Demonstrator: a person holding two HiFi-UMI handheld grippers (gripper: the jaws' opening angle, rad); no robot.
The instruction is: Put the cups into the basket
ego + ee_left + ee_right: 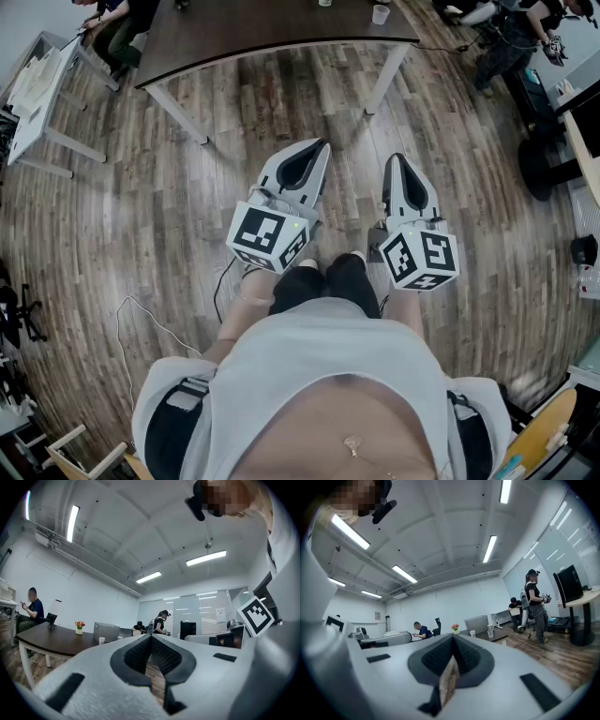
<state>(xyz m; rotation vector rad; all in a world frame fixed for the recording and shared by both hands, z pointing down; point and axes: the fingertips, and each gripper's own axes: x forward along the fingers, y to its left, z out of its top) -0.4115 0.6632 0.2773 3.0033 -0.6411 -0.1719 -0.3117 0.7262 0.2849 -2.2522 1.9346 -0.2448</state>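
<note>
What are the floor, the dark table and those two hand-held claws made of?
Floor: wood or wood-look planks, visible grain, slight sheen. Table: dark wood-look top, smooth, on white legs, probably metal. Left gripper and right gripper: matte pale-grey shells, likely plastic.

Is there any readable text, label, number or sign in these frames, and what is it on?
No text can be read.
White paper sheet on the glass wall: too small to read.
Left black-and-white marker cube, right black-and-white marker cube: square patterns only, no letters.
</note>
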